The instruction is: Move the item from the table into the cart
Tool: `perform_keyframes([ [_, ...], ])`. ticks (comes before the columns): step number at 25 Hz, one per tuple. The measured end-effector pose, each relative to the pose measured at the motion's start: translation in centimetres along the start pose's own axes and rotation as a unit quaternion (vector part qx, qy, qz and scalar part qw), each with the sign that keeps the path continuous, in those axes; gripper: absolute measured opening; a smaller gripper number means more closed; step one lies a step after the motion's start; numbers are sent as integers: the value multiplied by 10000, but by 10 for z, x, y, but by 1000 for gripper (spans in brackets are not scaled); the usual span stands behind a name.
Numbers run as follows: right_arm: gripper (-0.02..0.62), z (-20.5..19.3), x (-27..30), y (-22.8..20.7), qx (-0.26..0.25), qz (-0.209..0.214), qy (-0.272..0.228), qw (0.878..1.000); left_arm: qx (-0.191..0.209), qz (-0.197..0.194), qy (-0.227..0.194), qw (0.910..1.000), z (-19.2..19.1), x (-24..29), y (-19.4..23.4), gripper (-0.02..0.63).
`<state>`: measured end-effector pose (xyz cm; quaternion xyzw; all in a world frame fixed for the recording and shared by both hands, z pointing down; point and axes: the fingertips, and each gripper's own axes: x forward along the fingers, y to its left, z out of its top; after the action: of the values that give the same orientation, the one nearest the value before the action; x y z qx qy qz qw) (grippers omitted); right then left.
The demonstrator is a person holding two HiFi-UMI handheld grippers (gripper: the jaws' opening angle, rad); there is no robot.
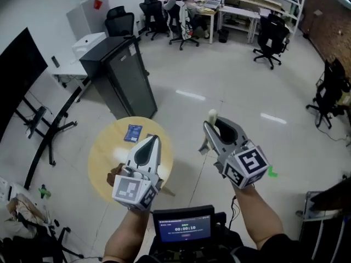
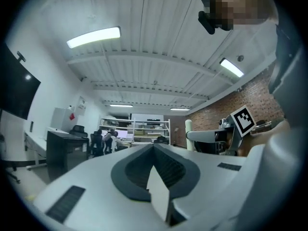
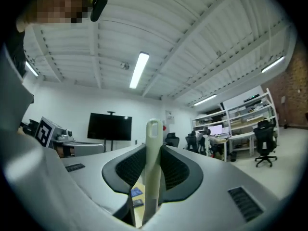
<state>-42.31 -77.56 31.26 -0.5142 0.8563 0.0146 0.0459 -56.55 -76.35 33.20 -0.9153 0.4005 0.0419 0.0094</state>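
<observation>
My right gripper (image 1: 215, 126) clamps the cream handle (image 1: 211, 114), long axis toward 12 o'clock; the likely cart (image 1: 321, 215) sits at 4 o'clock, nearest it.

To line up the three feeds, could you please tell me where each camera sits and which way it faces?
Head view: on the person's head, steeply down at the round table; both forearms, left gripper and right gripper show.
Left gripper view: on the left gripper, level along its jaws toward the shelving; the person's body at right.
Right gripper view: on the right gripper, level along jaws clamping a pale handle; body at left.
Shared: each gripper view shows the other gripper; all show the shelving.
</observation>
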Motion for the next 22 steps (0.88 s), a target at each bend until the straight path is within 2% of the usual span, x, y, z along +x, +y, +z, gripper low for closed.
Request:
perform_keyframes([
  [2,71,9,-42,-59,-95,-521,-60,9986,-36,-487,79,9988,-6,51,-49,0],
  [5,71,24,-115,-126,-246,-1343,-125,9906,-62,-1247,87,9921,-8,110,-122,0],
  [10,71,24,-207,-190,-469,-2506,-166,9668,-3,-2414,37,9704,-30,175,-207,0],
  [13,71,31,-288,-229,-522,-3100,-156,9492,-80,-3060,92,9520,-43,206,-294,0],
  [16,71,40,-384,-269,-653,-3710,-199,9261,-92,-3698,170,9289,-58,235,-400,0],
  [22,71,78,-618,-349,-958,-4865,-254,8680,-75,-4820,65,8761,-52,282,-664,0],
])
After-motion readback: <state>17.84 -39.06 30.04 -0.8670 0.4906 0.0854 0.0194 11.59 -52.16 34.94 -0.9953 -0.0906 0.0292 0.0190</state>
